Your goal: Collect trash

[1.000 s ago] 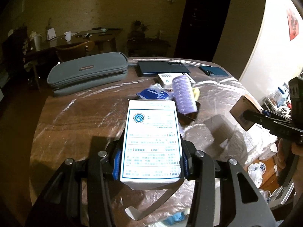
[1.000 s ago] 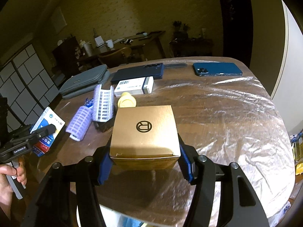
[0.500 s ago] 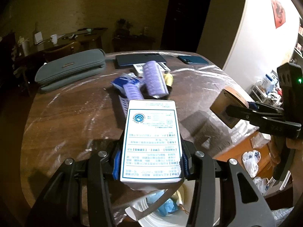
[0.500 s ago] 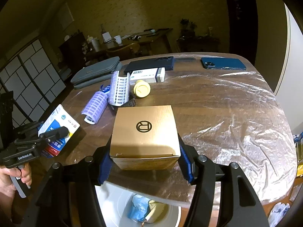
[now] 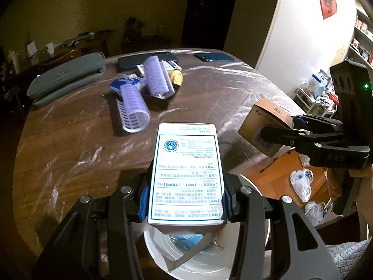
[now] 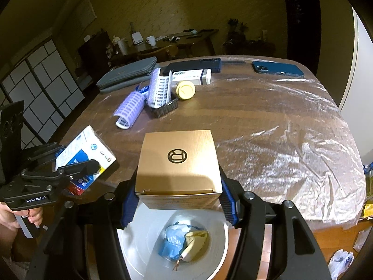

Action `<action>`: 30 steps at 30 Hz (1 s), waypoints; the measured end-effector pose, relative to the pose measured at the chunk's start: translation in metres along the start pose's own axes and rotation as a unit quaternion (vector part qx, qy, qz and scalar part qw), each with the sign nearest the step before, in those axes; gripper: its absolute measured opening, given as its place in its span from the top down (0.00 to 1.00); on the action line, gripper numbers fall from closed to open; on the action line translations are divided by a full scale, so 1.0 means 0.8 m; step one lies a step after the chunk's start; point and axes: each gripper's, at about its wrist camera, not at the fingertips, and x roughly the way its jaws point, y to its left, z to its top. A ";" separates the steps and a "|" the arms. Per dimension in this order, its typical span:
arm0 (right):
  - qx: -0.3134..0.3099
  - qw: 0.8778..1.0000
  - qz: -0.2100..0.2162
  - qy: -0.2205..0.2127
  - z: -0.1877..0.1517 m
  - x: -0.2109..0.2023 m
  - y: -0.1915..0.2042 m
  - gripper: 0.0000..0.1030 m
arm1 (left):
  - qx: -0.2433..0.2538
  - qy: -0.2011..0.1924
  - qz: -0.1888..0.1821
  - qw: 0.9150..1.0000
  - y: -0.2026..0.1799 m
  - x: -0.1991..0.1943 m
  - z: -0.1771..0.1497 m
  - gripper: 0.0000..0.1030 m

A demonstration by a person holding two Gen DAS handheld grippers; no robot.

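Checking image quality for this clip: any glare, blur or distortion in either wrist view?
Left wrist: fisheye bending, dim room, soft print on the white box. Right wrist: sharp; glare on the table's plastic cover, shadow across the brown box.

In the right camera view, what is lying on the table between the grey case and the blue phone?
Between the grey case and the blue phone: a dark phone, a white box, hair rollers, a yellow lid.
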 end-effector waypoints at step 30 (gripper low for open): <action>-0.019 0.998 0.009 0.052 -0.063 -0.011 0.024 0.43 | 0.031 0.054 -0.024 0.998 -0.034 0.000 -0.057 0.54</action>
